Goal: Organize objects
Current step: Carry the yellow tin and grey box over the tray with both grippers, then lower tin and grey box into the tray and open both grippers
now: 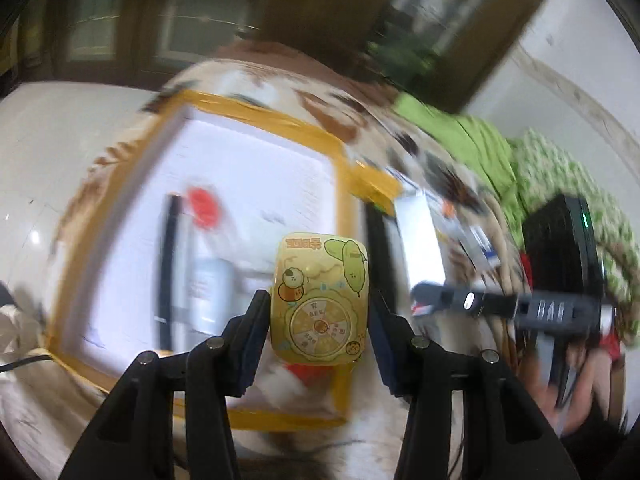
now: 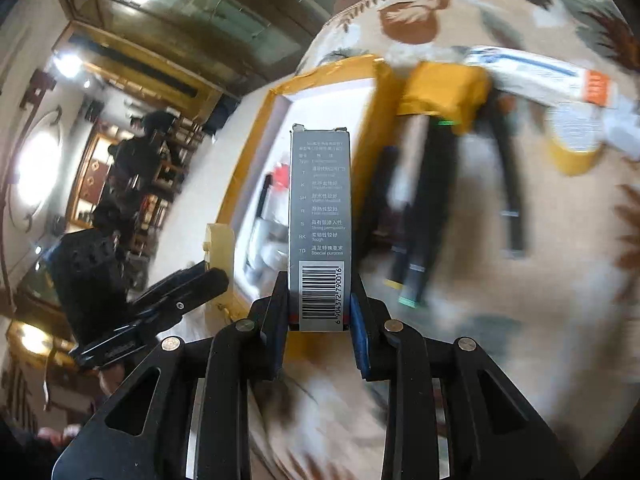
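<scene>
My right gripper (image 2: 319, 312) clamps a grey carton (image 2: 320, 216), long axis pointing straight away over the white tray (image 2: 256, 160). My left gripper (image 1: 320, 320) pinches a yellow tin (image 1: 319, 296), upright above the same tray.

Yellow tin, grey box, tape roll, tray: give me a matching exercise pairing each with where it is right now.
Things:
1. yellow tin
2. grey box
3. tape roll
4. tray

Places:
A. lying on the patterned cloth
B. between the right gripper fingers
C. on the cloth, taped yellow round its rim
D. between the left gripper fingers

Pairs: 1-D, 2-B, 3-A, 4-C
</scene>
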The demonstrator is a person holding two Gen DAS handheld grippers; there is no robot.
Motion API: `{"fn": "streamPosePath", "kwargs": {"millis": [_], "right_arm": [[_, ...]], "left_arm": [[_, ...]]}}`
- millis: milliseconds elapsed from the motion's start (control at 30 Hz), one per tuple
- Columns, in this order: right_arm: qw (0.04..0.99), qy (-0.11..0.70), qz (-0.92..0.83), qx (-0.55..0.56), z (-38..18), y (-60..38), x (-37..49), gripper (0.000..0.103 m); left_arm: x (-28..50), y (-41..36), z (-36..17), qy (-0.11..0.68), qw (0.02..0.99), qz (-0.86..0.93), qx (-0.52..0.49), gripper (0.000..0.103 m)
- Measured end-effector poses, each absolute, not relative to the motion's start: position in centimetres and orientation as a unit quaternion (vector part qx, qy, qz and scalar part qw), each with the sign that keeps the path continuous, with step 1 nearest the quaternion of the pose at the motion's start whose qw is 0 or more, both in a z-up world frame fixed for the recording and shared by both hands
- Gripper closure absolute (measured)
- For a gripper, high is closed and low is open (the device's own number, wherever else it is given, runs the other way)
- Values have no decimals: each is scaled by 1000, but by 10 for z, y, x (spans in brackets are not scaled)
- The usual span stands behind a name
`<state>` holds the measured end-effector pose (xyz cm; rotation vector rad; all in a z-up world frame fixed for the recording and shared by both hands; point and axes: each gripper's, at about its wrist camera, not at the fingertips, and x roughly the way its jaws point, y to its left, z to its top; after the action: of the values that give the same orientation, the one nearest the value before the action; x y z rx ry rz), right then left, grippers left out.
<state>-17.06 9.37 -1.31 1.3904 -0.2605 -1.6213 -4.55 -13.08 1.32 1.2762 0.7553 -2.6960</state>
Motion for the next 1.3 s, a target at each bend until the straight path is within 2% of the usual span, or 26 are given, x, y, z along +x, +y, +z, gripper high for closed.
{"fn": "streamPosePath", "kwargs": {"millis": [200, 300, 500, 1100, 1167, 1300], "right_arm": [[454, -134, -671, 570, -30, 11, -117, 77], [440, -71, -696, 563, -35, -16, -98, 77], [425, -31, -721, 546, -26, -30, -95, 76], [407, -58, -734, 541, -28, -35, -116, 75], [410, -57, -731, 542, -28, -35, -116, 72], [424, -56, -728, 536, -26, -36, -112, 59]], "left_arm": [[-42, -174, 3, 258, 69, -872, 411, 55], [-43, -182, -2, 264, 77, -869, 411, 55], [-58, -185, -19, 260, 85, -858, 434, 55], [-70, -199, -28, 288, 95, -849, 432, 54], [-70, -199, -29, 288, 98, -849, 433, 54], [-69, -202, -30, 294, 107, -846, 432, 54]]}}
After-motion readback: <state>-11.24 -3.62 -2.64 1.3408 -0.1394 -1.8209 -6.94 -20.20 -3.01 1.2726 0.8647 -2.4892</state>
